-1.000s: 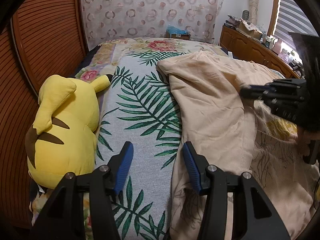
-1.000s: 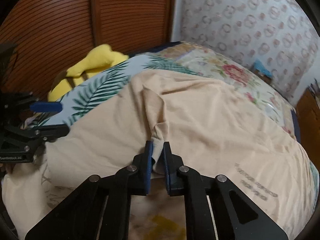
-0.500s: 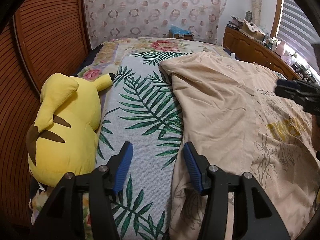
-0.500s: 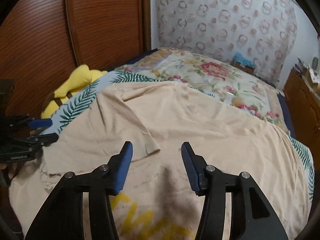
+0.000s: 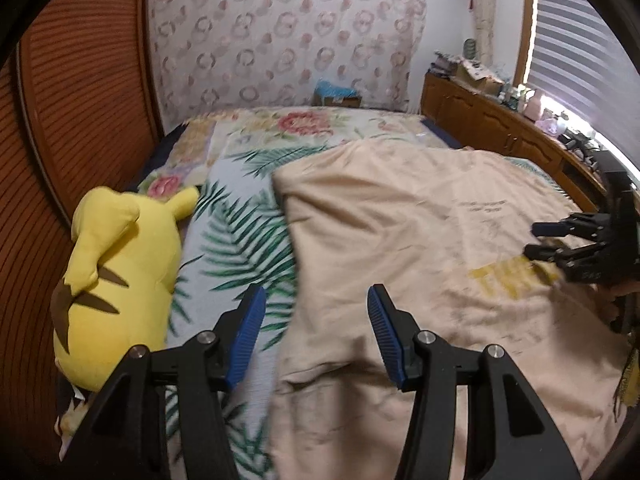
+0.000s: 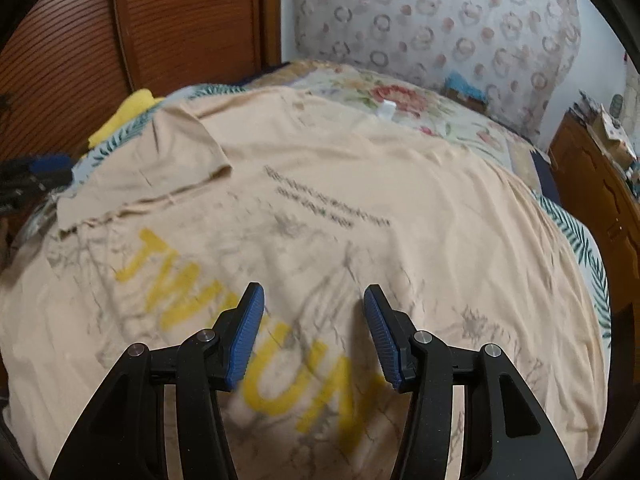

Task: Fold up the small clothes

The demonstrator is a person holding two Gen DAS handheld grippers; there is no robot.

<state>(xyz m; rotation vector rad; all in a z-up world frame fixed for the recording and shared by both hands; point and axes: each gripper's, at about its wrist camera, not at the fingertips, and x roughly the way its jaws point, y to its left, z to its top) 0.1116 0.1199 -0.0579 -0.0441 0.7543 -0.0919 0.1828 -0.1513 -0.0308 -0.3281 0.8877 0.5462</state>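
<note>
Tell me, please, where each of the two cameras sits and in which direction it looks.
Left wrist: on the left gripper, looking down along the bed's left side at the yellow plush toy and the shirt's edge; its own open jaws show.
Right wrist: on the right gripper, looking down on the beige shirt; open jaws, nothing between.
Shared: shirt, plush, patterned headboard; each view shows the other gripper.
</note>
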